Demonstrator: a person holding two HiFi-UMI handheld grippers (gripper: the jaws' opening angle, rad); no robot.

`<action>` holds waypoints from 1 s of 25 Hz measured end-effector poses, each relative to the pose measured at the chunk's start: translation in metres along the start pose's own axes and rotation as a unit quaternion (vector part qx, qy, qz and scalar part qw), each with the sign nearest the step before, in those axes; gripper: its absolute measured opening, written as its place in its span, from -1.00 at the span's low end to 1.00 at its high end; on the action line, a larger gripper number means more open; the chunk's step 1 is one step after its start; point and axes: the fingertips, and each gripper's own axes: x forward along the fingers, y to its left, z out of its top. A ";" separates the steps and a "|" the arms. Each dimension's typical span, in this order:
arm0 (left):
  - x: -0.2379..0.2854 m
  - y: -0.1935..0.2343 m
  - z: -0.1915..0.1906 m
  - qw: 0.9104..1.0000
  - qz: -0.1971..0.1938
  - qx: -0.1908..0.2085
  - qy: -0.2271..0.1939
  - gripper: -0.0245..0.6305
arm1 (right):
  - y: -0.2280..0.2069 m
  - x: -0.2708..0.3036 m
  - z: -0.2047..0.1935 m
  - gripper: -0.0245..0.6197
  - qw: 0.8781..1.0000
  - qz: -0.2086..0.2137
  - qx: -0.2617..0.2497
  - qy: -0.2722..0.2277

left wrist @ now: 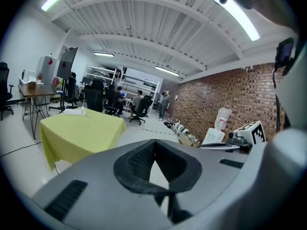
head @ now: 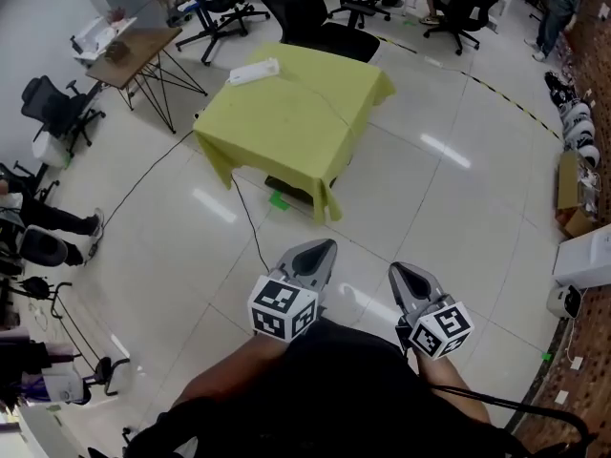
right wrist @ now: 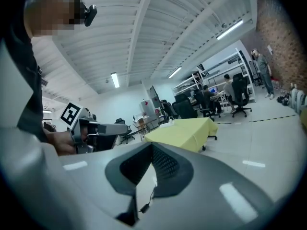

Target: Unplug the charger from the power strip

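A white power strip lies on the far left corner of a table under a yellow cloth, a few steps ahead of me. At this distance I cannot make out the charger on it. My left gripper and right gripper are held side by side low in the head view, over the floor and well short of the table. Both pairs of jaws are shut with nothing between them. The left gripper view has its gripper in front and the yellow table at its left. The right gripper points toward the table.
A black cable runs from under the table across the white tiled floor toward me. A black office chair stands behind the table and a wooden desk to its left. Boxes and white devices line the brick wall on the right.
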 end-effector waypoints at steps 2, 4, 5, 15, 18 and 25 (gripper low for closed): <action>0.006 0.017 0.007 1.000 -0.008 -0.005 -0.006 -0.91 | -0.002 0.017 0.007 -0.92 1.000 -0.008 -0.008 0.006; 0.008 0.042 0.020 1.000 -0.013 -0.006 -0.018 -0.91 | 0.001 0.041 0.016 -0.92 1.000 -0.015 -0.015 0.008; 0.008 0.057 0.028 1.000 -0.014 -0.006 -0.024 -0.91 | 0.003 0.055 0.020 -0.92 1.000 -0.018 -0.018 0.009; -0.024 0.212 0.072 0.999 -0.001 -0.019 -0.042 -0.91 | 0.050 0.208 0.061 -0.92 0.999 -0.011 -0.038 0.019; -0.038 0.254 0.079 0.998 0.019 -0.022 -0.047 -0.91 | 0.070 0.248 0.065 -0.92 0.999 0.008 -0.046 0.026; -0.071 0.334 0.083 0.993 0.081 -0.054 -0.064 -0.91 | 0.100 0.323 0.063 -0.92 0.995 0.056 -0.062 0.059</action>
